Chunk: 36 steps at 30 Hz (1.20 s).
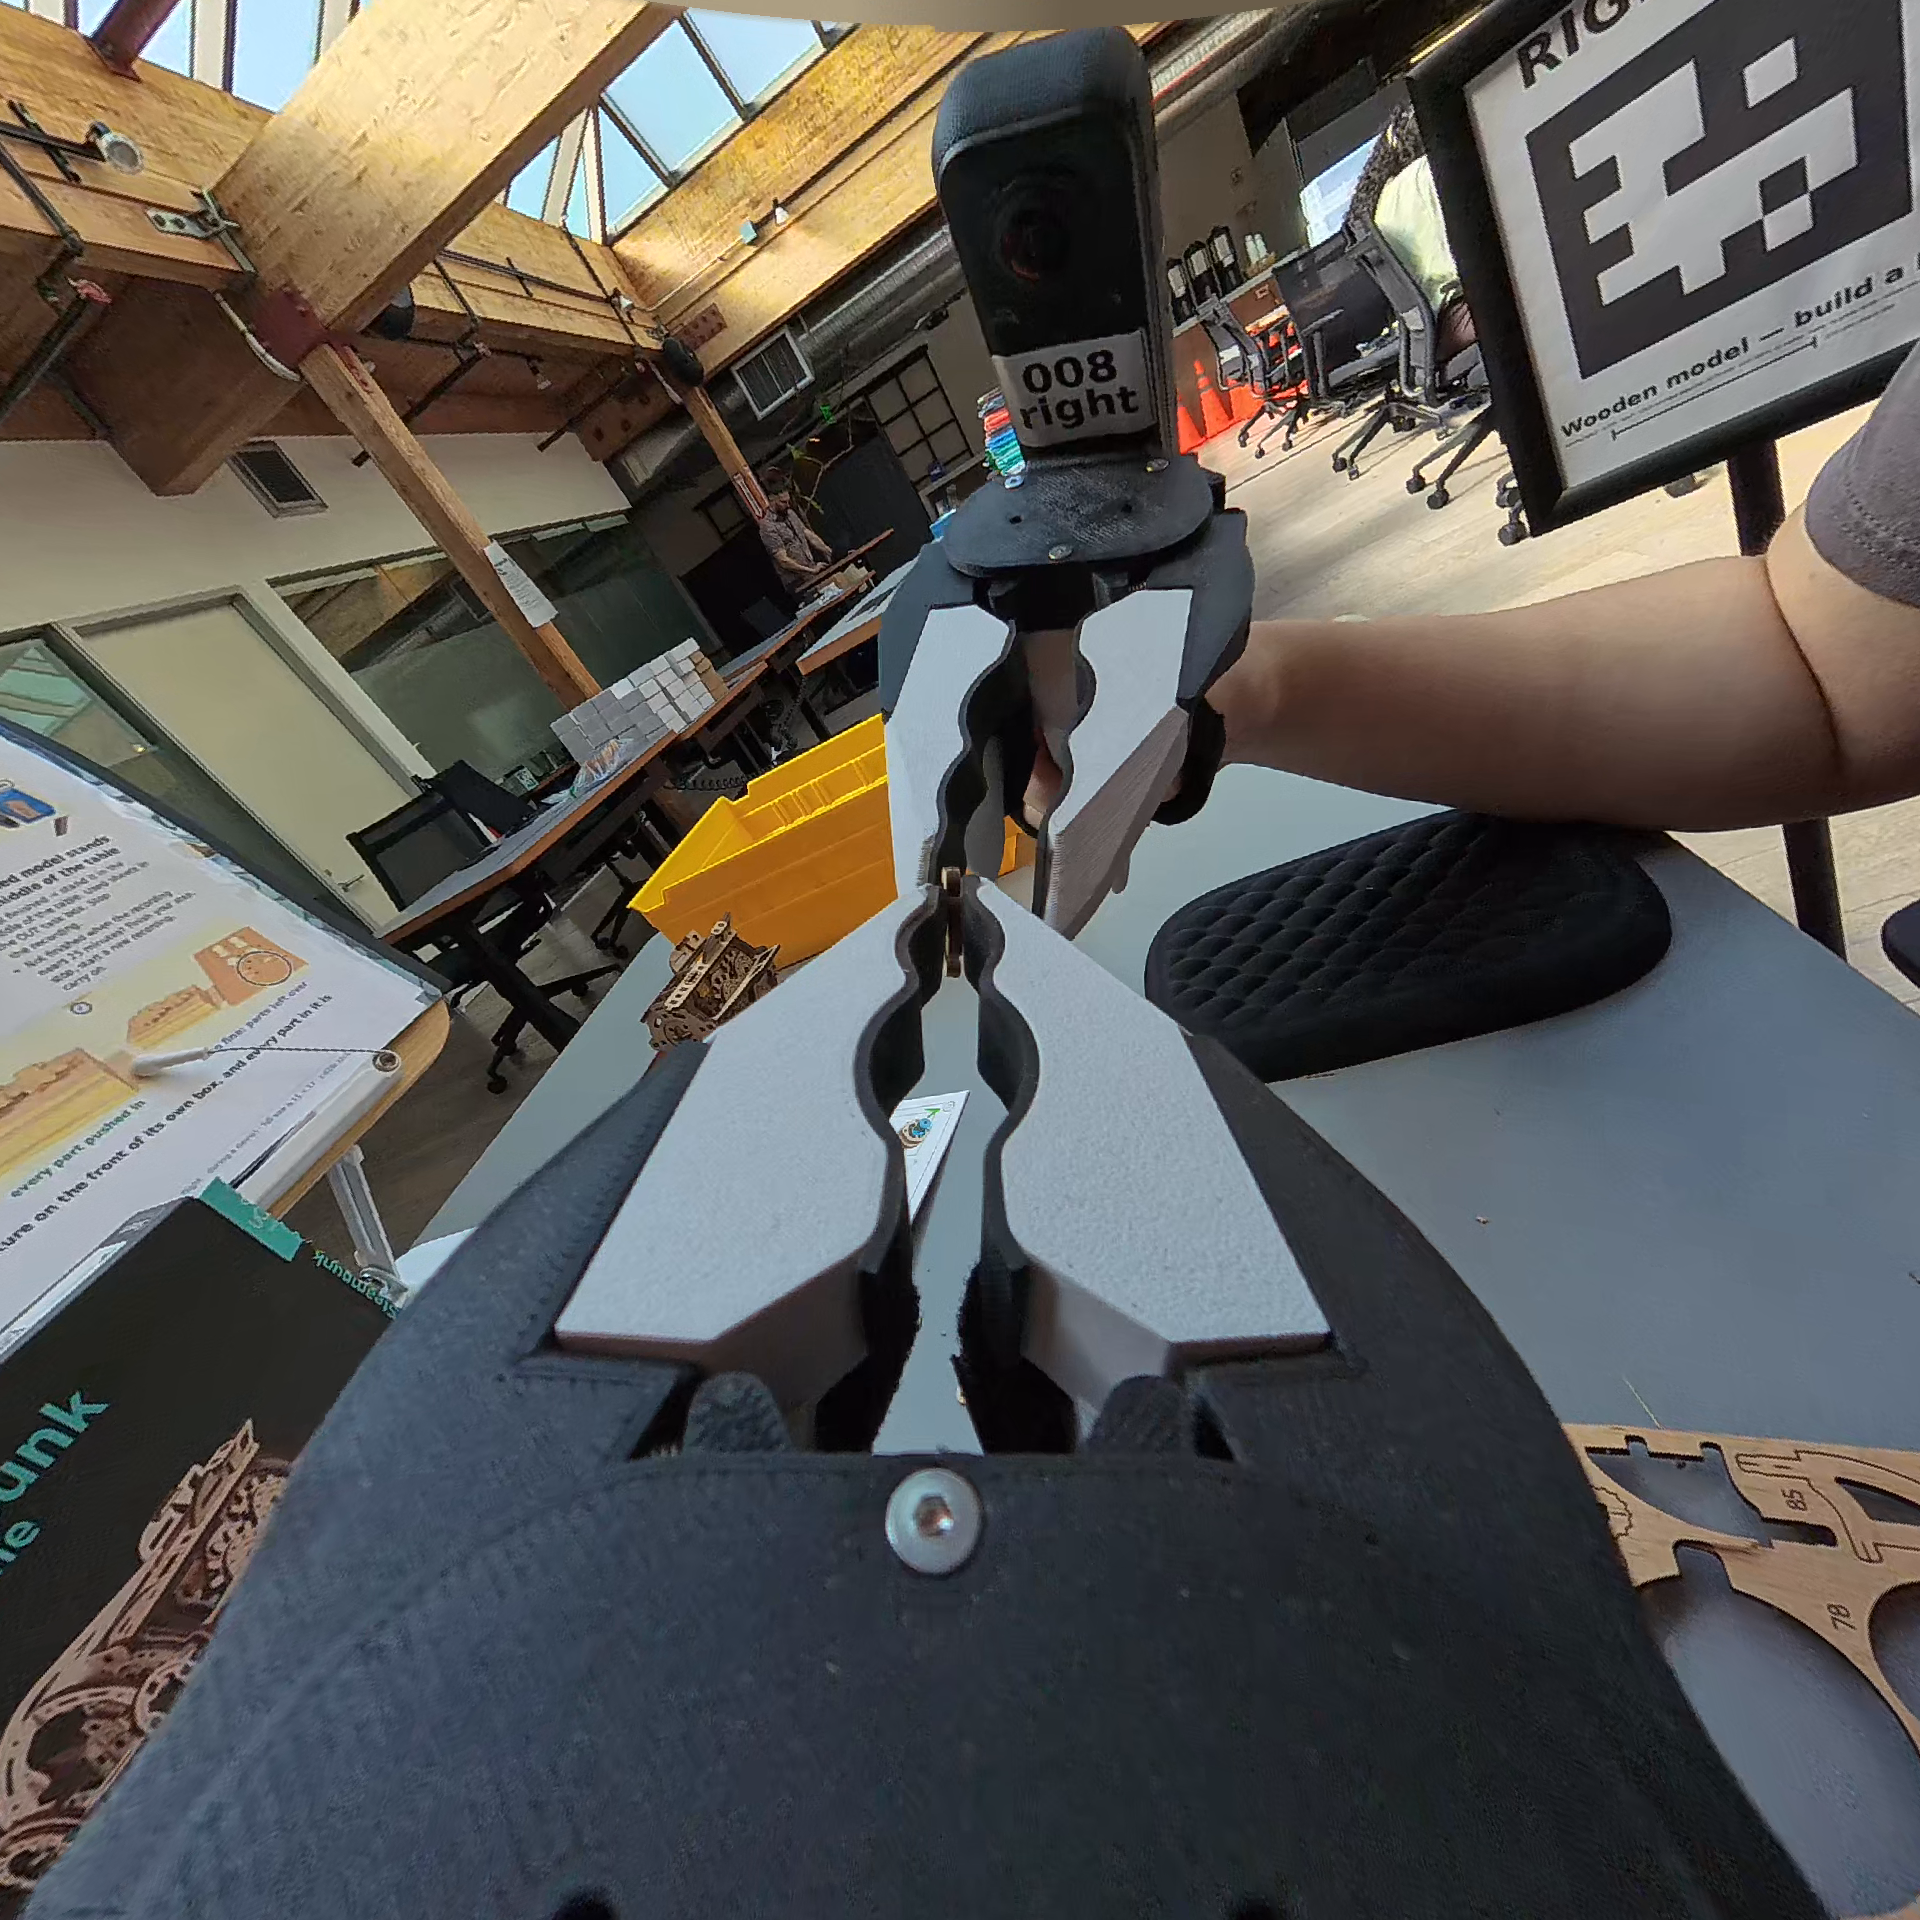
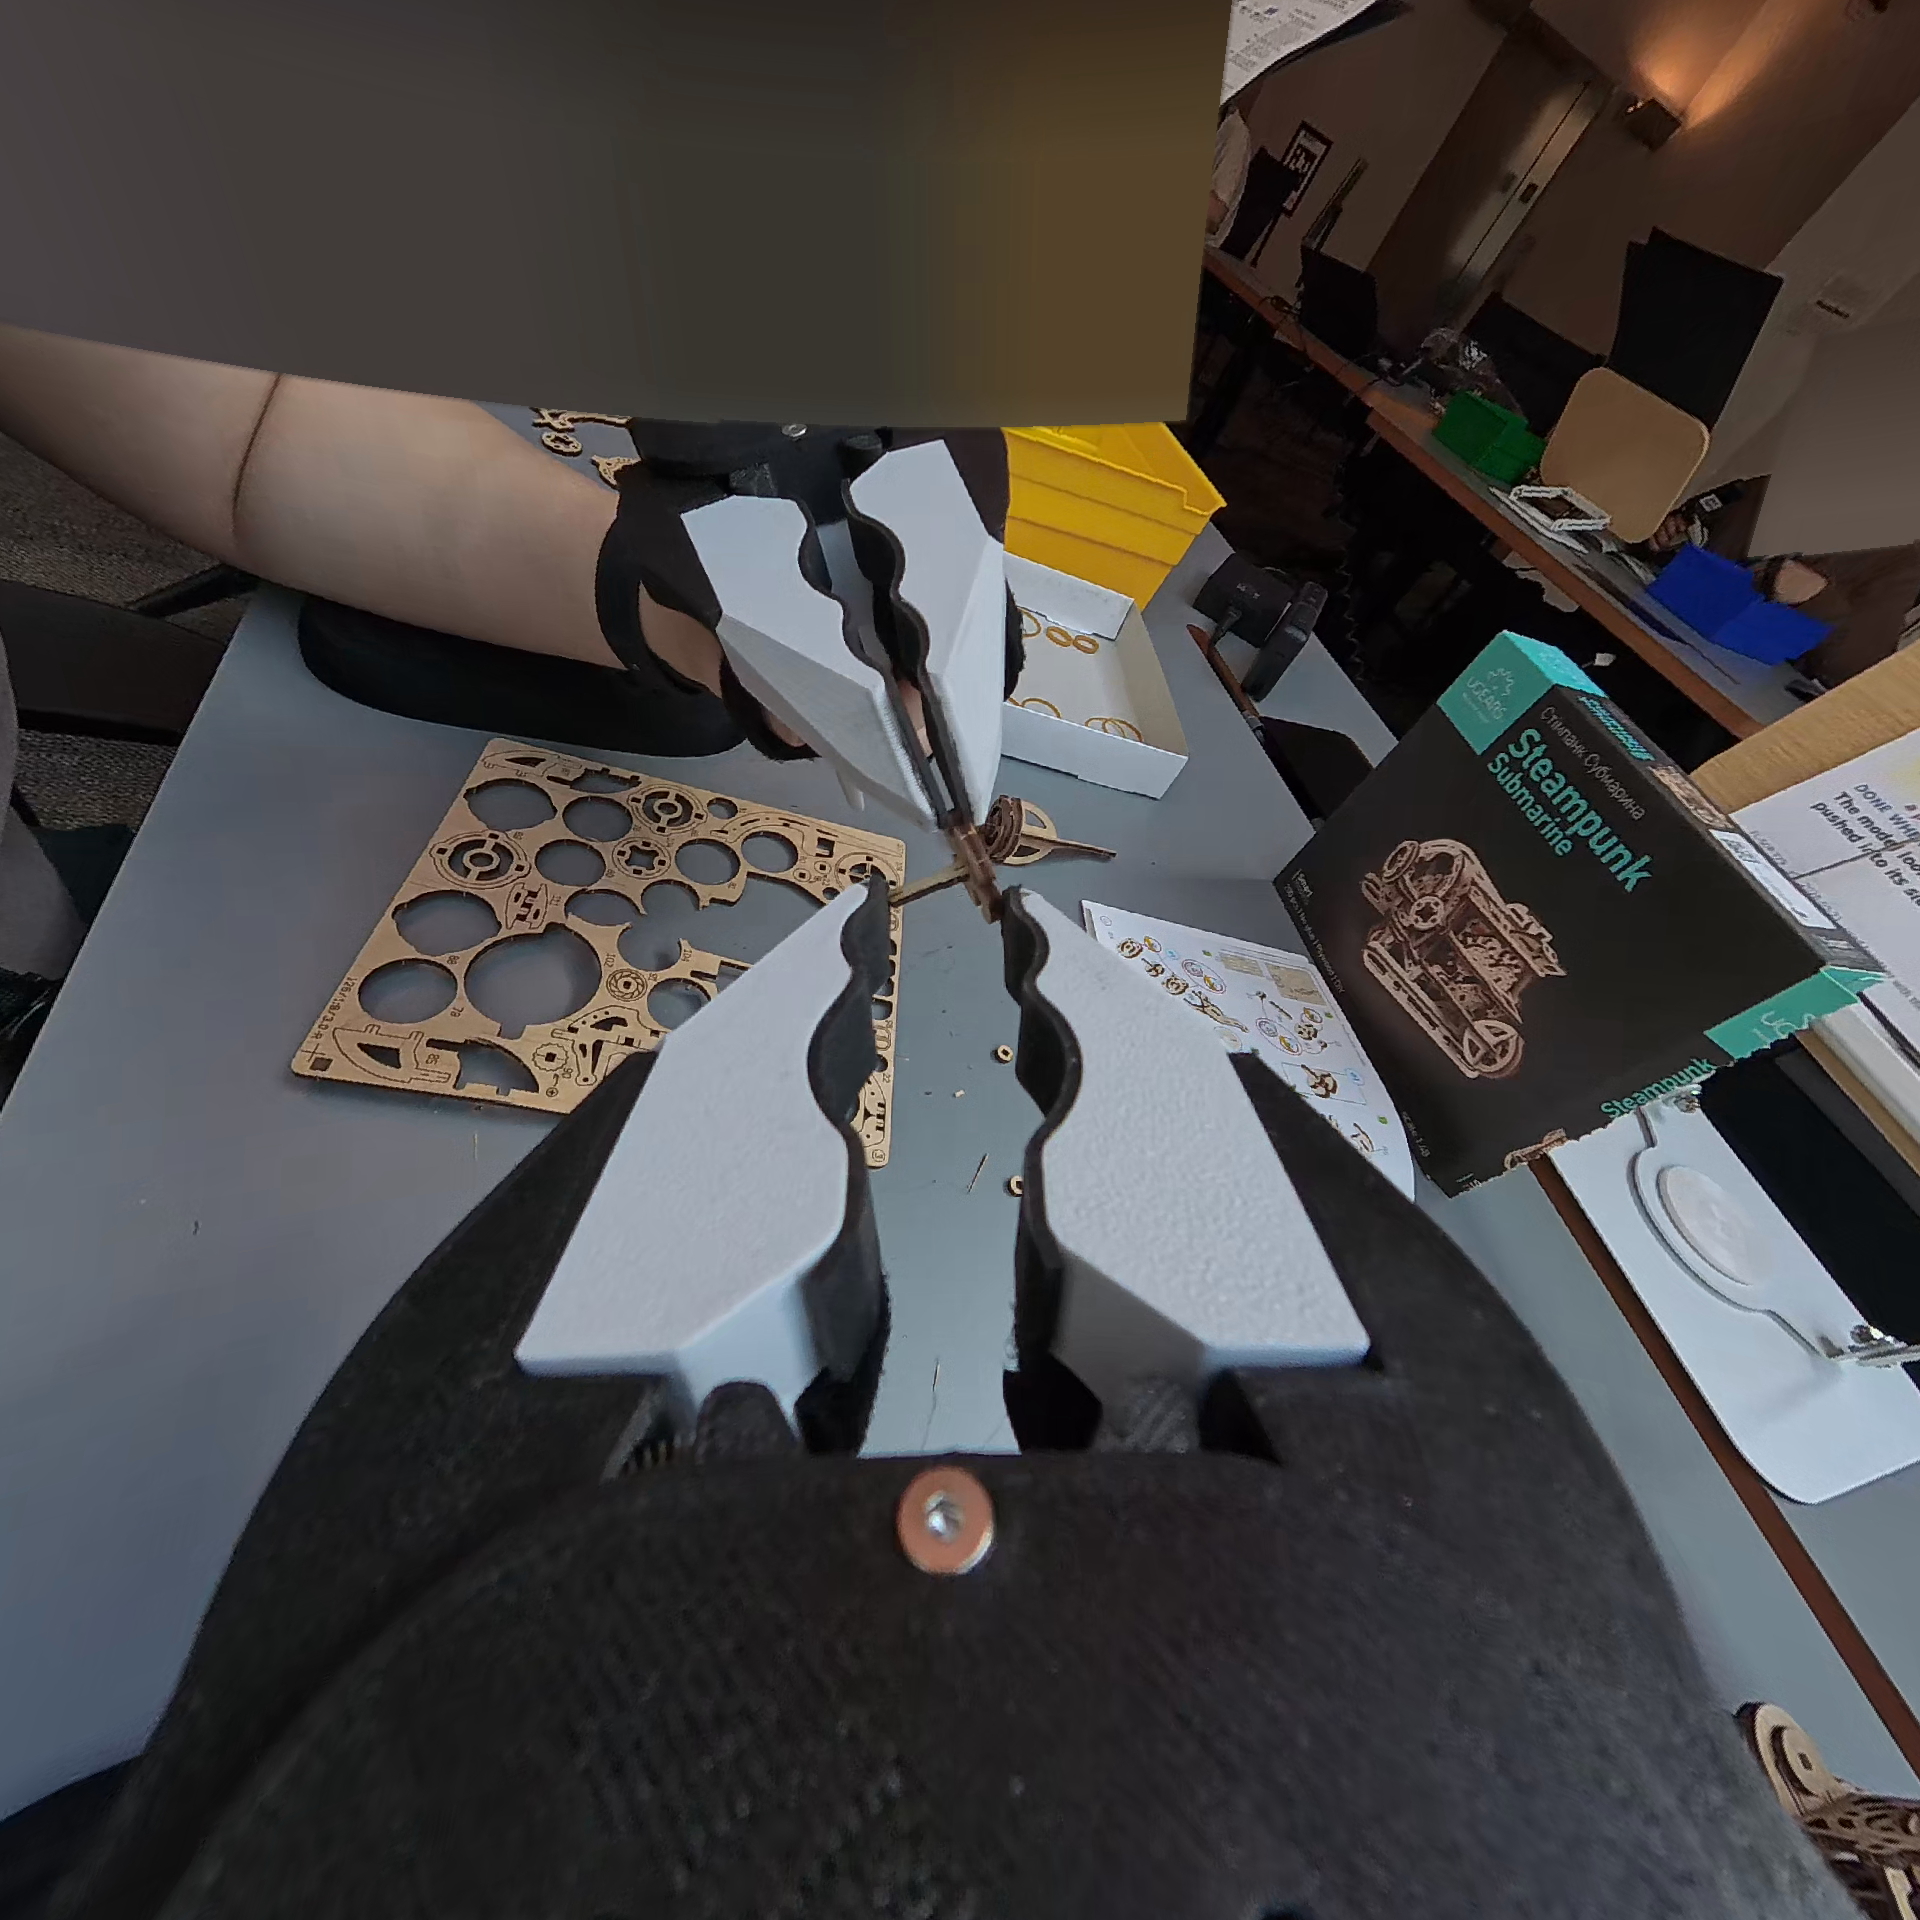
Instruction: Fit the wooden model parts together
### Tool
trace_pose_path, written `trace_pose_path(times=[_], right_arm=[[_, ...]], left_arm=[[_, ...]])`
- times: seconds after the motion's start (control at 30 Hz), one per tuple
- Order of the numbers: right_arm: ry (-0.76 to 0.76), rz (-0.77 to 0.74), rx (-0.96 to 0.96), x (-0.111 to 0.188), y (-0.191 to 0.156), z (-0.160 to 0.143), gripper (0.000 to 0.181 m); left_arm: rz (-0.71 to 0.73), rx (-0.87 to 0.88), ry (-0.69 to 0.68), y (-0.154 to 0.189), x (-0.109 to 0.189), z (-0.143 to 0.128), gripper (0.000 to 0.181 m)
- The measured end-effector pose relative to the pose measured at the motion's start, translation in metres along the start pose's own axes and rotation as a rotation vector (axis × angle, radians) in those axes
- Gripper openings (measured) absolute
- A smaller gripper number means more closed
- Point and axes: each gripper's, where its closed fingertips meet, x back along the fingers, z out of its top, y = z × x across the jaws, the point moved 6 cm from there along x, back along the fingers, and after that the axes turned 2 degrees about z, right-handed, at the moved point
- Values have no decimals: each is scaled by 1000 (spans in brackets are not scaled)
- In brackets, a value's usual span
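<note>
My left gripper (image 1: 951, 899) is shut on a small wooden part (image 1: 950, 930), pinched upright at its fingertips above the grey table (image 1: 1558, 1195). In the right wrist view the left gripper (image 2: 951, 816) comes in from the far side, holding that part (image 2: 977, 873), which has a thin stick pointing left. My right gripper (image 2: 945, 899) is open, its fingertips on either side of the part. In the left wrist view the right gripper (image 1: 1003, 888) faces me, one fingertip close to the part. A small wooden gear piece (image 2: 1023, 831) lies on the table behind.
A punched-out wooden sheet (image 2: 582, 935) lies to the left, an instruction leaflet (image 2: 1247, 997) to the right. The kit box (image 2: 1548, 914) leans at the right edge. A white tray (image 2: 1091, 748) with rings and a yellow bin (image 2: 1101, 499) stand behind. A part-built wooden model (image 1: 712, 982) stands near the bin. The tips of both grippers are at nearly the same place.
</note>
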Motion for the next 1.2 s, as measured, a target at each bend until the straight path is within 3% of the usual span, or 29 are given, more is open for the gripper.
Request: trace_pose_path(times=[0.43, 0.6, 1.2], right_arm=[[3, -10, 64, -1, -5, -2, 20], [-3, -57, 126, -1, -5, -4, 21], [23, -121, 176, -3, -4, -6, 20]], left_arm=[[-33, -42, -2, 3, 2, -1, 1], [-15, 6, 26, -2, 4, 0, 15], [-16, -23, -63, -2, -1, -11, 3]])
